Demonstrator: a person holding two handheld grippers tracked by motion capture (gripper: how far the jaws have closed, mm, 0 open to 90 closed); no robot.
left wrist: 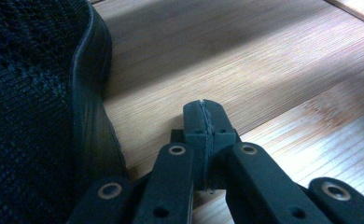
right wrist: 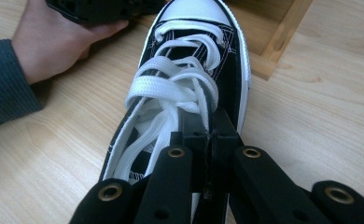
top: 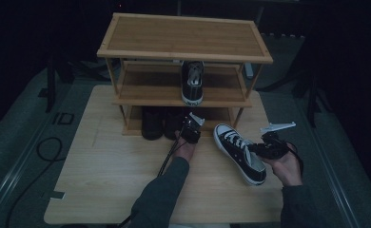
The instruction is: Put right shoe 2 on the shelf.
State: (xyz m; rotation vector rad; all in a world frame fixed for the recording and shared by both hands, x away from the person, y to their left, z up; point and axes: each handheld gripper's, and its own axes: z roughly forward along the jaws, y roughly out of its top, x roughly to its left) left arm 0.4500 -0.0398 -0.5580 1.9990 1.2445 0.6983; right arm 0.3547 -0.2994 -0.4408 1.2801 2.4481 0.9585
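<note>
On the wooden table (top: 102, 190), near the bamboo shoe rack (top: 183, 35), the right gripper (top: 257, 148) clamps the black-and-white sneaker (top: 238, 152) at its collar, while the left gripper (top: 189, 135), jaws closed and empty, rests beside dark shoes (top: 161, 124).

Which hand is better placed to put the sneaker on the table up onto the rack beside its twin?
Right, I'd say. The right claw is shut on the sneaker, apparently at its tongue. The left claw is shut on nothing, down by the dark shoes on the rack.
</note>
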